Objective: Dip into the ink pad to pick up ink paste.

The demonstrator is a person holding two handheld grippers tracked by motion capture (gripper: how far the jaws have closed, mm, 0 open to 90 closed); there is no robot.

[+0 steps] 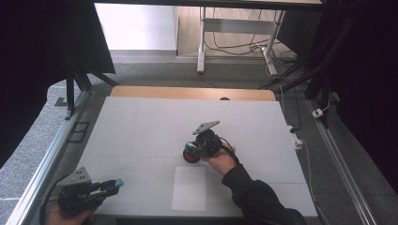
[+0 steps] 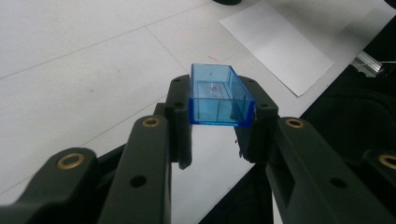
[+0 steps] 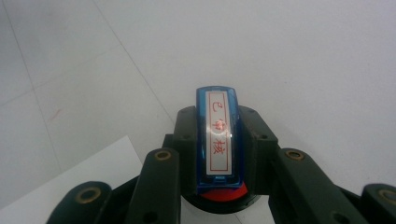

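At mid-tabletop (image 1: 141,126), the right claw (image 1: 191,152) is clenched on a blue stamp (image 3: 217,140), label up, red-and-black base down on the surface just beyond a white paper sheet (image 1: 189,187). Near the front-left corner, the left claw (image 1: 112,184) is clamped on the stamp's clear blue cap (image 2: 219,95), held off the surface. Risks, as judged: narrow stamp could twist between the pads and smear ink; slick cap may slip out if tilted; stamping may miss the sheet.
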